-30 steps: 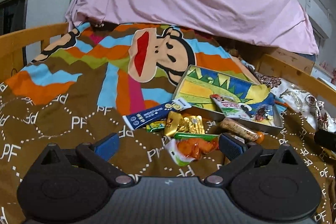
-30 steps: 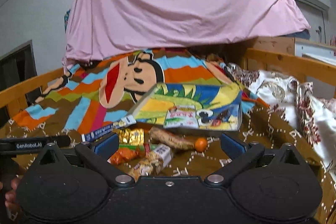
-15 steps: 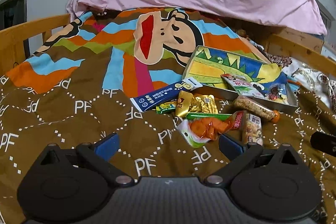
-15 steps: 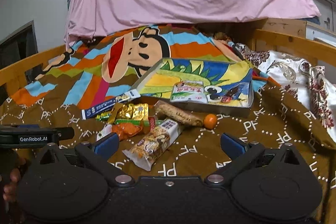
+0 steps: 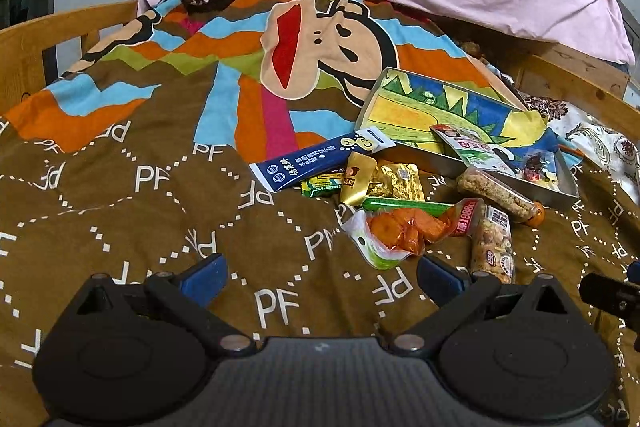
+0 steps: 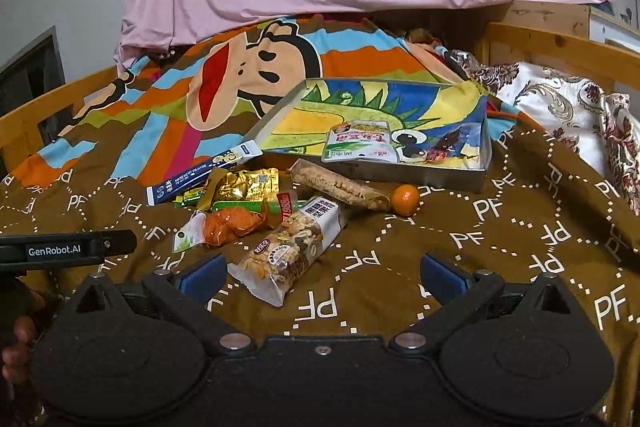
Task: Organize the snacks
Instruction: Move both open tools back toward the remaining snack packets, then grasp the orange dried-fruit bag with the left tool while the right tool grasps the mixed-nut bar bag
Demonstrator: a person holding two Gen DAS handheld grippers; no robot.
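Shallow metal tray (image 6: 384, 175) on quilt; crinkly foil packets (image 6: 248, 183) piled beside it. Left tongs (image 5: 322, 273), right tongs (image 6: 322, 273) wide apart, empty.

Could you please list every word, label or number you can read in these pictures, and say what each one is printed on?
"GenRobot.AI": on the left gripper's black body, seen from the right wrist.
"PF": repeated in white across the brown blanket.
"1988": apparently, on the red end of the orange snack pouch; the last mark is unclear.
Print on the blue stick pack, nut bar and green-and-white pouch is too small to read.
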